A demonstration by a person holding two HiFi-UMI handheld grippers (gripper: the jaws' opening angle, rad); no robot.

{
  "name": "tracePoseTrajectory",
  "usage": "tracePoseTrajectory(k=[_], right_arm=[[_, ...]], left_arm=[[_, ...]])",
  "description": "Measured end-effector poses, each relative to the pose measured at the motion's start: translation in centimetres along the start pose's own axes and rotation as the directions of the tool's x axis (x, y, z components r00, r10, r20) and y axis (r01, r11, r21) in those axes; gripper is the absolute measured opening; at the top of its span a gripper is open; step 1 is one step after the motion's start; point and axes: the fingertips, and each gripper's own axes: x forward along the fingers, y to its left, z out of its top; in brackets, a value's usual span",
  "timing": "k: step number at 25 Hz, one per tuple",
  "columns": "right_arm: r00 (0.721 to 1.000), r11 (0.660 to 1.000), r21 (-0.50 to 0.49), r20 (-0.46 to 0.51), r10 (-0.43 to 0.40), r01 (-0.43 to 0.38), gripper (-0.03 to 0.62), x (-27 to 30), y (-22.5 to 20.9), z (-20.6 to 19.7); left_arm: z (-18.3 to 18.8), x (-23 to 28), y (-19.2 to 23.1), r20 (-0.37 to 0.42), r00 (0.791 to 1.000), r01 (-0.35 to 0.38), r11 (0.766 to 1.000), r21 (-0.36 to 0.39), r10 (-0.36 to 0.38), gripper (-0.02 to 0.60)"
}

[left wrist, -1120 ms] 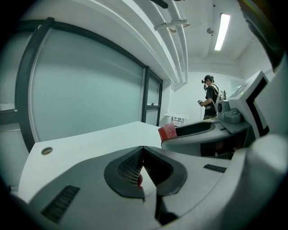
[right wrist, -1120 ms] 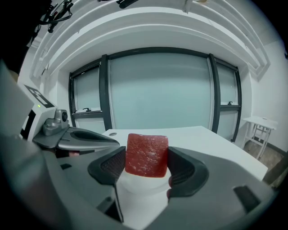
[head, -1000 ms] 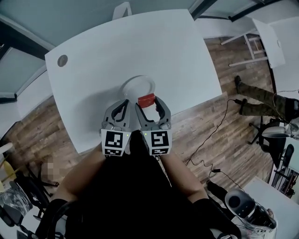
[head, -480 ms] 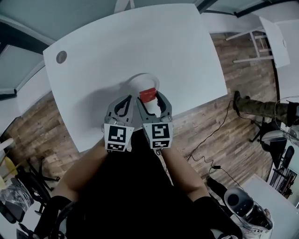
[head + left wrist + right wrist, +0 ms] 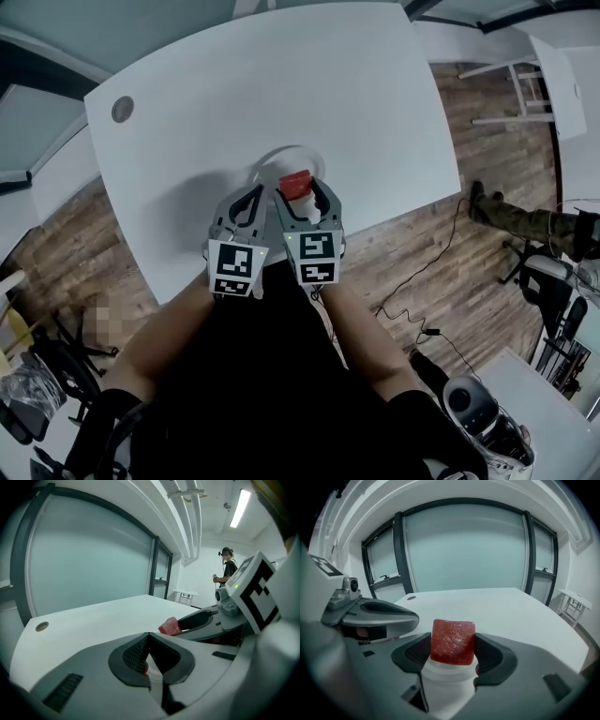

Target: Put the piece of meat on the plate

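Meat [image 5: 453, 641] is clamped between the jaws of my right tongs [image 5: 302, 191], over the 4 o'clock part of the plate [image 5: 265, 161], which lies near the 6 o'clock edge of the counter [image 5: 375, 84]. My left tongs [image 5: 246, 202] hang at 9 o'clock of the right ones, jaws together on nothing. I judge this the placing step. I cannot tell whether the cube touches the plate yet. Next I would lower it, nudging toward 11 o'clock for the plate's middle, then part the jaws.
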Motion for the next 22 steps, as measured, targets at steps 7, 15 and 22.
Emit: tracePoseTrajectory(k=[7,15,22], right_arm=[[0.993,1.000,0.005,-0.117,0.000,0.000,0.290,1.6,0.1,-1.3],[0.978,1.000,0.010,-0.208,-0.004,0.006,0.290,3.1,-0.3,-2.7],[0.970,1.000,-0.010,-0.242,-0.016,0.015,0.290,3.9,0.0,-2.8]], left_arm=[[-0.4,0.4,0.6,-0.017,1.000,0.009,1.000,0.007,-0.009,-0.011],[-0.4,1.1,1.4,-0.024,1.000,0.011,1.000,-0.003,-0.011,-0.011],[-0.4,1.3,1.9,-0.022,1.000,0.007,1.000,-0.013,-0.008,-0.011]])
